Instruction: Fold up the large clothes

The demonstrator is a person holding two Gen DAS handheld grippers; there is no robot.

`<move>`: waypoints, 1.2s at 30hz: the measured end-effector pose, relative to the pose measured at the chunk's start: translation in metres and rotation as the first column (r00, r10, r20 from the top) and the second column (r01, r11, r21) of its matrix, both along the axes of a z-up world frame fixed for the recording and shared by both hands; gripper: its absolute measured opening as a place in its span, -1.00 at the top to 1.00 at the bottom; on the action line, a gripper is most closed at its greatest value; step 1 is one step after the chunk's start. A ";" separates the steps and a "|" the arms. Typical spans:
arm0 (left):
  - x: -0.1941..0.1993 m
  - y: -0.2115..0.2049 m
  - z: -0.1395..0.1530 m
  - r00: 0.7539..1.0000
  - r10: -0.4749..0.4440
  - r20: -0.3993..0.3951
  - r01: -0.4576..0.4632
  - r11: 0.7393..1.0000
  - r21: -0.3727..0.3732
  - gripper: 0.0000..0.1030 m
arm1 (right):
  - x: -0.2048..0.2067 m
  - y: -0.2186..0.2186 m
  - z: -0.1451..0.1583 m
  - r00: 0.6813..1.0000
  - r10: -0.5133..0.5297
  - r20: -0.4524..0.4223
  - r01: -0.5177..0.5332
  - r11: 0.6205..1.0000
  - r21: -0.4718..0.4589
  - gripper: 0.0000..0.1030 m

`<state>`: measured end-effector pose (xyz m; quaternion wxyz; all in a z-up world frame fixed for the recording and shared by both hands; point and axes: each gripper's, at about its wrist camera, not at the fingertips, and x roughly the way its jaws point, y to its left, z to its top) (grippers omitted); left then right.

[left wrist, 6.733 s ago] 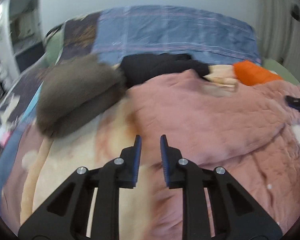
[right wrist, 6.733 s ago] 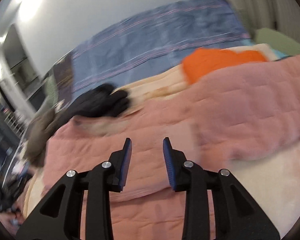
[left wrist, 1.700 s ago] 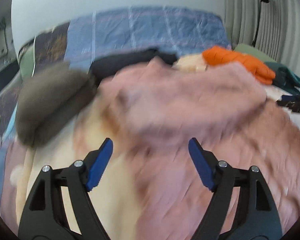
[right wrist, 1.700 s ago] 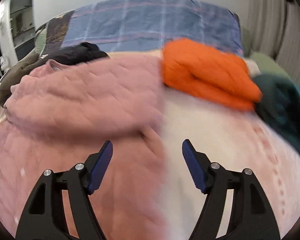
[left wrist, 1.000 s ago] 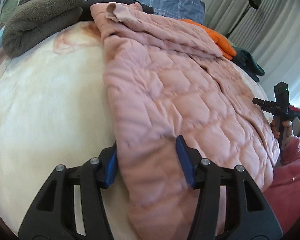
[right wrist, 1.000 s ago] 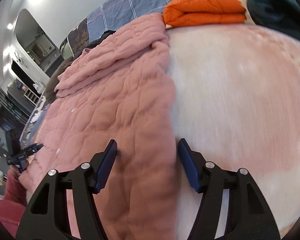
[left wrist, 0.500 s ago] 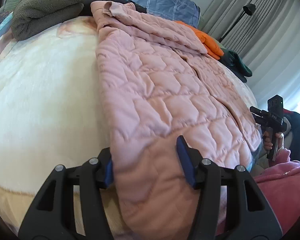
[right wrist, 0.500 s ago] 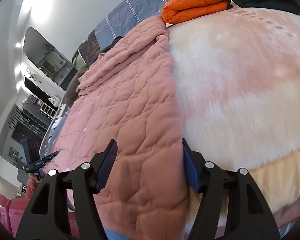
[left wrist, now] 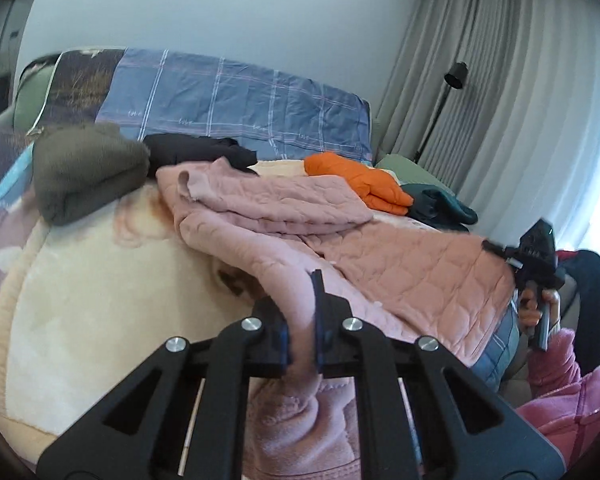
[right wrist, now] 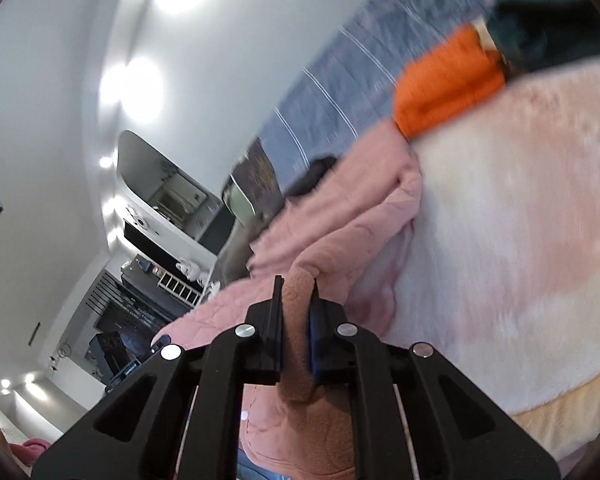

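Note:
A pink quilted jacket lies lengthwise on the cream blanket, its sleeves folded across the upper part. My left gripper is shut on the jacket's near hem corner, which bunches between the pads and hangs below them. In the right wrist view my right gripper is shut on the other hem corner of the pink jacket, lifted off the blanket. The right gripper also shows at the right edge of the left wrist view, held by a hand.
Folded clothes lie by the blue plaid pillow: an olive fleece, a black garment, an orange quilted jacket and a dark teal one. Curtains and a floor lamp stand at the right. A pink sleeve is close.
Both grippers have closed on the jacket's hem, which lay between open jaws before. Both have risen and tilted up, lifting the hem off the blanket.

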<state>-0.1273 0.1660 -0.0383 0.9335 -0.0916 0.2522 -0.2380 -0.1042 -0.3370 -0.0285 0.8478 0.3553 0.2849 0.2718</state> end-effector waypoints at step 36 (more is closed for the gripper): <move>-0.094 0.013 0.053 0.971 0.050 0.235 -0.029 0.995 -0.092 0.82 | -0.096 -0.007 0.075 0.973 -0.030 0.230 0.037 0.999 -0.026 0.82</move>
